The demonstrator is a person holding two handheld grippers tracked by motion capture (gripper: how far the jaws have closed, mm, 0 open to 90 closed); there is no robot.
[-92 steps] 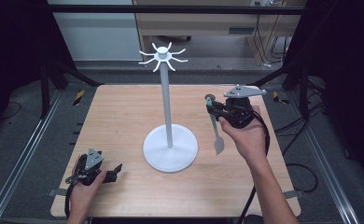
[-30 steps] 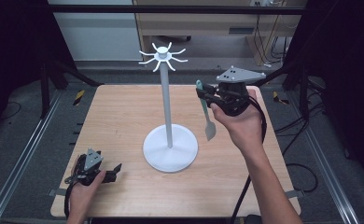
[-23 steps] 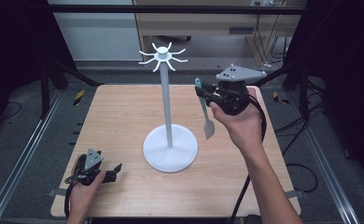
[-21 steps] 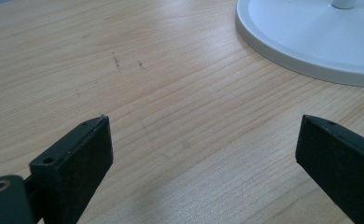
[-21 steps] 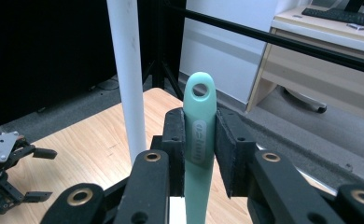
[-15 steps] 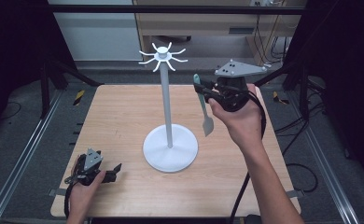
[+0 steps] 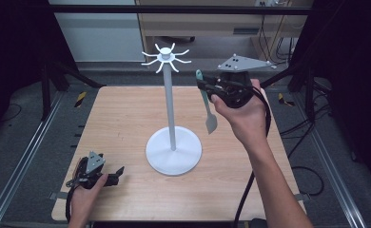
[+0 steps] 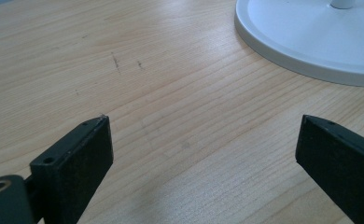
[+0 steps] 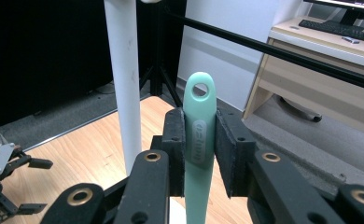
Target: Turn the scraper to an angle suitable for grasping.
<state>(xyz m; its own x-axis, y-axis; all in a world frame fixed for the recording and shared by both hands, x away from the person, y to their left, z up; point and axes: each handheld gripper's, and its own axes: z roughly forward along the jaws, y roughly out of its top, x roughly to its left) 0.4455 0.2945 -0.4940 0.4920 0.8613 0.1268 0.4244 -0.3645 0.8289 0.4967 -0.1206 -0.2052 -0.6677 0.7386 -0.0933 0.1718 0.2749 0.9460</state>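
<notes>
Spatula [image 7: 207,102]: mint-green handle, grey blade hanging down, held in the air just right of the white stand's [image 7: 172,118] pole, below its hooked crown. Right gripper [image 9: 201,154] clamped on the handle; hanging hole sits clear above the jaws. Left gripper [image 7: 119,172] rests on the tabletop [image 7: 126,114] near the stand base, jaws apart, nothing between them. Likely step: hanging the spatula. Next move calls for lifting to hook height and threading the hole over a prong.
</notes>
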